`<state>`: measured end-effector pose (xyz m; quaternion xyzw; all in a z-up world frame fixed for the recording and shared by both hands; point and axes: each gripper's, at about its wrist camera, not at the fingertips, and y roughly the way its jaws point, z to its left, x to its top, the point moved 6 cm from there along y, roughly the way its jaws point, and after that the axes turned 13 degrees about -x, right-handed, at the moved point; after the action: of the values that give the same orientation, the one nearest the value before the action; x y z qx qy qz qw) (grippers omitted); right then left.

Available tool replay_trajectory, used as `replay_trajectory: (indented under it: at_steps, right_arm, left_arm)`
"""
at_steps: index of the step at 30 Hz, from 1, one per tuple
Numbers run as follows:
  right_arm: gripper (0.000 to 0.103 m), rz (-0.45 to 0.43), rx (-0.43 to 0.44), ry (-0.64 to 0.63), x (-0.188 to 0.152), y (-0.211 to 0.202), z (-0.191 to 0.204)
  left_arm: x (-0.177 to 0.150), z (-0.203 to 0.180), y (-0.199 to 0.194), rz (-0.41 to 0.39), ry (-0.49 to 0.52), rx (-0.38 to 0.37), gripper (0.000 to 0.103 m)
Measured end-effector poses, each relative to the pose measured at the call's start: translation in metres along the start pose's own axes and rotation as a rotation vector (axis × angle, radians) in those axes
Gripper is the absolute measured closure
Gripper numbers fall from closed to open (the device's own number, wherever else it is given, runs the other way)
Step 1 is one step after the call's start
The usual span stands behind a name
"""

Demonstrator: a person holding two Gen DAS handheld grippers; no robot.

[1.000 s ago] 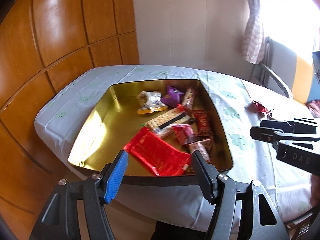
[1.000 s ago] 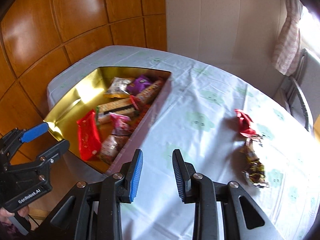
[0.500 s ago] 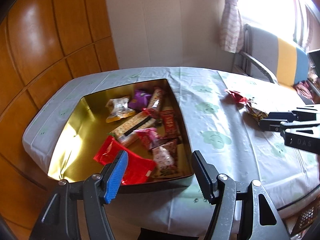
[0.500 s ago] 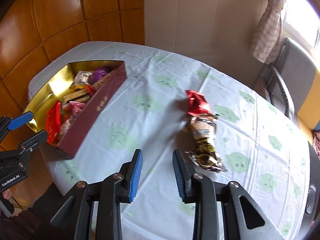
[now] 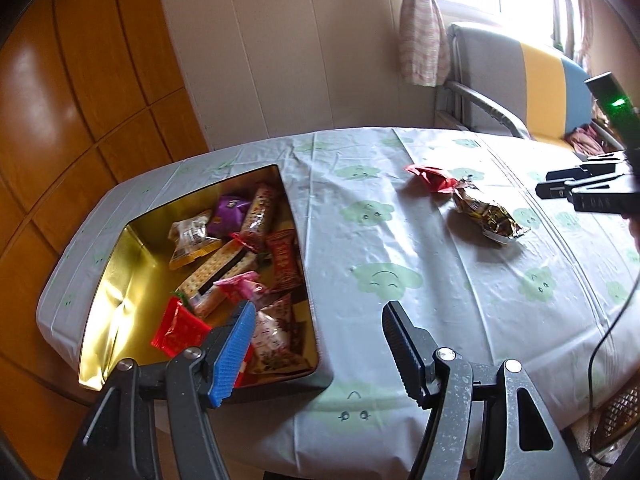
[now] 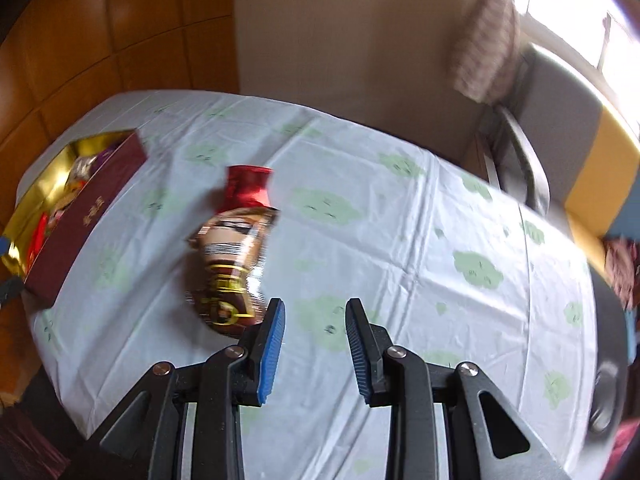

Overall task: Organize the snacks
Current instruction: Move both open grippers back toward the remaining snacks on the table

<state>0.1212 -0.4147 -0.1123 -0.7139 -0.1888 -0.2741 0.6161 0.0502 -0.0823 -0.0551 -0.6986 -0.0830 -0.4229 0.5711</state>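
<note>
A maroon box [image 5: 316,312] with a gold lining holds several wrapped snacks at the table's left end; in the right wrist view the box [image 6: 88,212] is at far left. Two loose snacks lie on the cloth: a red packet [image 5: 432,176] [image 6: 248,188] and, touching it, a brown-and-gold packet [image 5: 484,216] [image 6: 228,264]. My left gripper [image 5: 316,320] hangs open and empty over the box's near right corner. My right gripper [image 6: 315,312] [image 5: 580,192] is just right of the brown packet's near end, its jaws a narrow gap apart with nothing between them.
The table [image 5: 440,320] wears a pale cloth printed with green clouds. A chair [image 5: 520,76] with grey, yellow and blue cushions stands behind its far right side, beside a curtain [image 5: 420,20]. Wood panelling [image 5: 80,80] lines the left wall. A black cable [image 5: 600,344] hangs at right.
My right gripper has travelled right, from beside the box to the two loose packets, and sunk a little. My left gripper has shifted right, from over the box's middle to its right corner.
</note>
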Motion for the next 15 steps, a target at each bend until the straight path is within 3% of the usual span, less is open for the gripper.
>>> replay_trajectory:
  at_steps: [2,8,13,15]
  right_arm:
    - [0.071,0.03,-0.055,0.023,0.0,0.007,-0.011]
    - [0.071,0.06,-0.042,0.056,0.0,0.011,-0.014]
    - [0.071,0.075,0.028,0.032,0.0,0.013,0.002]
    - [0.065,0.079,0.071,0.008,0.0,0.013,0.014]
  left_arm:
    - [0.001,-0.005,0.005,0.014,0.008,-0.003,0.037]
    - [0.001,-0.021,0.017,0.044,0.029,-0.012,0.037]
    - [-0.001,-0.034,0.024,0.063,0.055,-0.025,0.037]
    - [-0.001,-0.037,0.026,0.07,0.063,-0.03,0.037]
